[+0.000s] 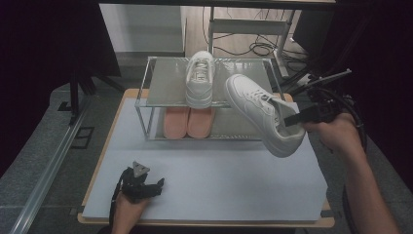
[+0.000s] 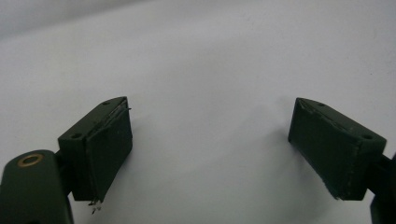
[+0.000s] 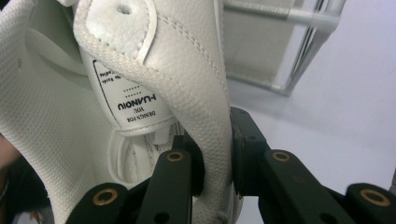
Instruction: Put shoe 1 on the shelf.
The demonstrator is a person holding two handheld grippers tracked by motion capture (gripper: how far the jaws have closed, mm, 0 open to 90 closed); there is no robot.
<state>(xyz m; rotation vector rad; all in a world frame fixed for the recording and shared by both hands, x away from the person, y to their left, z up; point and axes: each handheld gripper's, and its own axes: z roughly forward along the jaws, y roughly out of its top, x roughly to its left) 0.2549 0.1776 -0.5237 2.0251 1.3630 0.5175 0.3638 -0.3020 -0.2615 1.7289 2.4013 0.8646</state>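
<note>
A white sneaker (image 1: 258, 109) hangs in the air in front of the right side of the two-level rack (image 1: 160, 100). My right gripper (image 1: 292, 118) is shut on its collar wall; in the right gripper view the two jaws pinch the padded collar of the sneaker (image 3: 205, 116), with the tongue label beside them. A second white sneaker (image 1: 200, 78) stands on the rack's top shelf. A pair of pink shoes (image 1: 189, 122) sits on the lower shelf. My left gripper (image 1: 158, 187) rests low on the mat at the front left, jaws wide apart with nothing between the pads (image 2: 109, 149).
The grey mat (image 1: 209, 175) covers a wooden table. The rack's top shelf has bare room to the right of the standing sneaker. Cables and a desk frame (image 1: 253, 29) lie beyond the table.
</note>
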